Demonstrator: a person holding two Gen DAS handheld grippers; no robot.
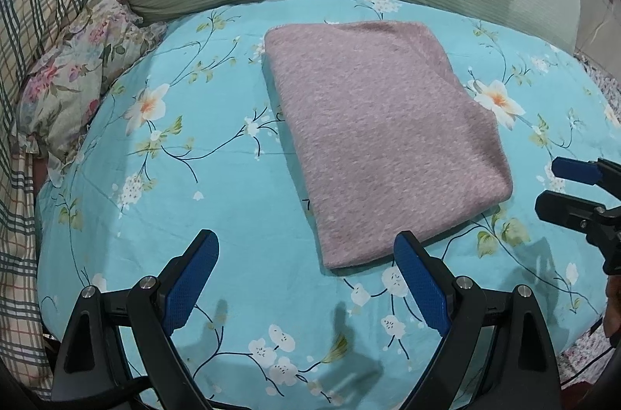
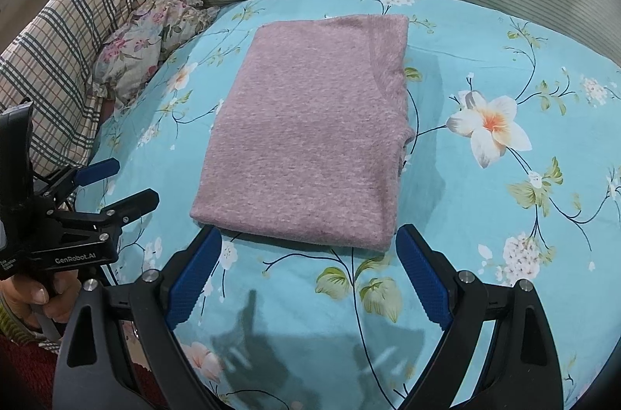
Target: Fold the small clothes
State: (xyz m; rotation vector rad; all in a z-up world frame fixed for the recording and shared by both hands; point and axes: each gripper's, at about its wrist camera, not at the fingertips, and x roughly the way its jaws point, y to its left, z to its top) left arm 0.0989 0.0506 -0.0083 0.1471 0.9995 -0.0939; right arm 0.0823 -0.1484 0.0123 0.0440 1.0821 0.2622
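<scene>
The pink knit [image 1: 384,142] lies folded into a neat rectangle near the middle of the bed sheet [image 1: 233,216], so the folding looks finished, or nearly; at most a tidy-up or setting it aside seems left. The left gripper [image 1: 306,247] is spread wide and empty, off the knit's near corner. The right gripper [image 2: 308,243] also gapes wide, holding nothing, just short of the near edge.

Mauve fuzzy sweater [image 1: 384,138], turquoise floral bedsheet [image 1: 233,216], plaid blanket [image 1: 42,22], blue fingers [image 1: 190,282]
</scene>
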